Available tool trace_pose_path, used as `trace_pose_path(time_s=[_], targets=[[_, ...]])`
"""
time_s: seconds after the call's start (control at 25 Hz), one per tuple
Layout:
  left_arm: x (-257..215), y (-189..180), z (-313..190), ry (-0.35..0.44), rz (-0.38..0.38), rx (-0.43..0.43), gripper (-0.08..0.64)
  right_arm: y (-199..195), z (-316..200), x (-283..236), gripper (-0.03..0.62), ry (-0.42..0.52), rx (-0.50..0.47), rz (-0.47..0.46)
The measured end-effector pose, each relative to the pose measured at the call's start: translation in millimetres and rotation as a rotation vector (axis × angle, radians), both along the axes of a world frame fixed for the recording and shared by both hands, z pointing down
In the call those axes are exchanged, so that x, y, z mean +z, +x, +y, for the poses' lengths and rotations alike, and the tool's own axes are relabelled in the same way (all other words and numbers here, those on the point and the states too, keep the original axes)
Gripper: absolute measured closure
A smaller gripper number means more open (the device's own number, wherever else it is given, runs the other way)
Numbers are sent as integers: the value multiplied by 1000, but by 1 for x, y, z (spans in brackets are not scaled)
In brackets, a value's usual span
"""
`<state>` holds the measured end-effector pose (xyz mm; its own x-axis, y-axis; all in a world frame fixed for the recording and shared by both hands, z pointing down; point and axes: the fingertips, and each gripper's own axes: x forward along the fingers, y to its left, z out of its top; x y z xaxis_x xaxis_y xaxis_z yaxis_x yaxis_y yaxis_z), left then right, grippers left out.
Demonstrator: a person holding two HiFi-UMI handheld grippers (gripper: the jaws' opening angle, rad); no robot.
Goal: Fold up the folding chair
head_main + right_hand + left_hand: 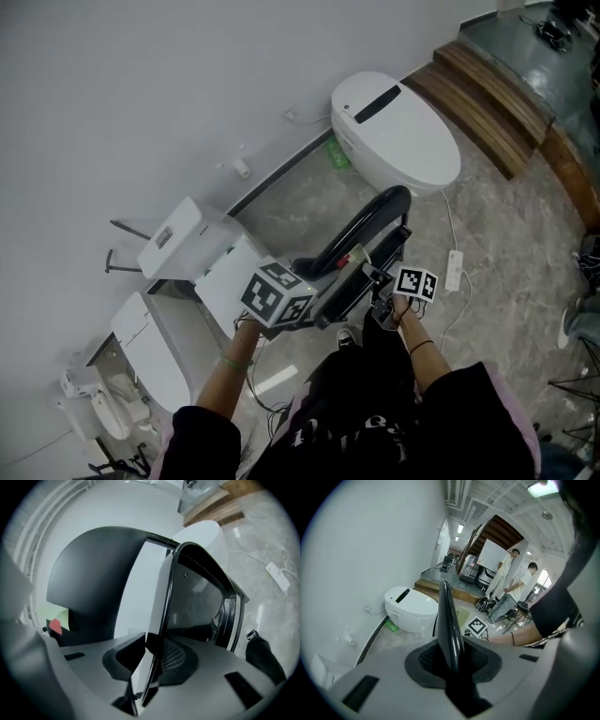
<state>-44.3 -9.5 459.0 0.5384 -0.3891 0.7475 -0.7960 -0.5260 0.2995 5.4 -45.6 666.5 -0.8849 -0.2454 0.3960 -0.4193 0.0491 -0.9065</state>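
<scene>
The black folding chair (367, 225) stands in front of me on the stone floor, its curved backrest toward the wall. My left gripper (323, 302) is shut on a thin black edge of the chair (446, 616), which runs up from between its pads (423, 660). My right gripper (380, 284) is at the chair's right side. In the right gripper view a slim black frame tube (169, 597) lies between the jaws, against the right pad (177, 657). A sliver of light shows on the tube's left side, so the right gripper (157, 660) counts as open. The domed backrest (93, 583) fills that view's left.
A white toilet (398, 131) stands by the wall just beyond the chair. More white sanitary units (183, 242) sit at the left. A power strip (454, 270) with its cable lies on the floor at the right. Wooden steps (492, 98) rise behind. Two people (518, 588) stand far off.
</scene>
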Motion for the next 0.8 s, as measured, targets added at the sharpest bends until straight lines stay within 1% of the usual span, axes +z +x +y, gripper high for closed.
trace_pose_path(time_s=[0.12,0.2,0.28,0.36,0.48,0.56,0.68,0.8], targets=[[-1,-1,-2,-4,20,-3,476,-1,-1,0,506,-60,-17,-19],[0,-5,-5,-5,16,-13,476,-4,-3,1,509,-85,-40,-19],[1,-9,-10,-11,6,-39,476,-7,-8,1,509,-102,-70,-13],[1,-11,-19,-18,9,-82,476,-9,-15,1,511,-110,-107,-7],[-3,-10,-29,-43,20,-158,476,-12,-29,-2,511,-108,-164,-5],[-8,-9,-36,-52,11,-199,476,-13,-39,-6,511,-102,-196,-8],[-18,-13,-50,-38,-4,-244,476,-20,-56,-15,511,-86,-227,-21],[-24,-20,-60,-25,-37,-269,476,-32,-76,-24,512,-61,-245,-34]])
